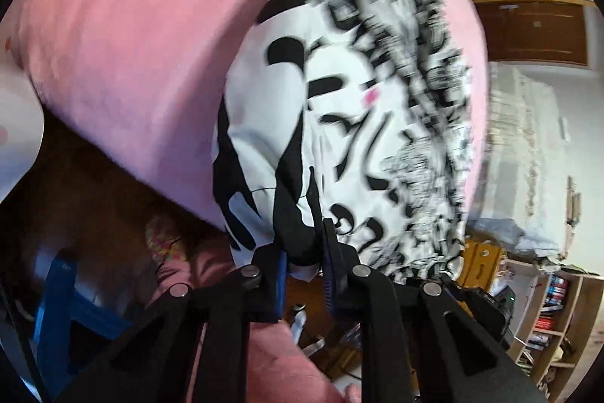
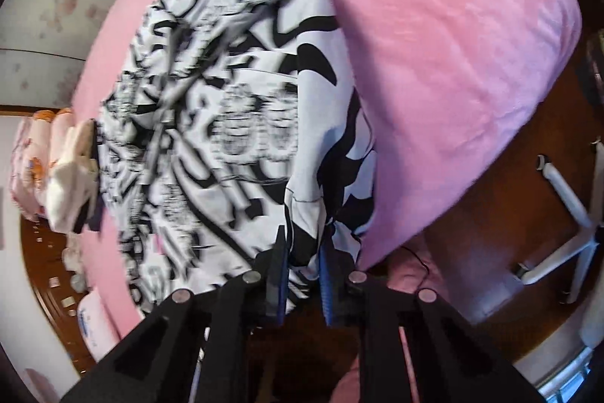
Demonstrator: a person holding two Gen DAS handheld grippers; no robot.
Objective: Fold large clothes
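While both black two-finger grippers with blue pads point steeply down, each is clamped on a bunched edge of the same large white garment printed with bold black shapes and lettering. Between the left gripper fingers the cloth is a dark fold; the right gripper pinches a white-and-black fold. From these two pinches the garment drapes away across the pink plush bed cover, lying crumpled near the bed's edge, its far part blurred. Beyond the bed's edge is dark brown wooden floor.
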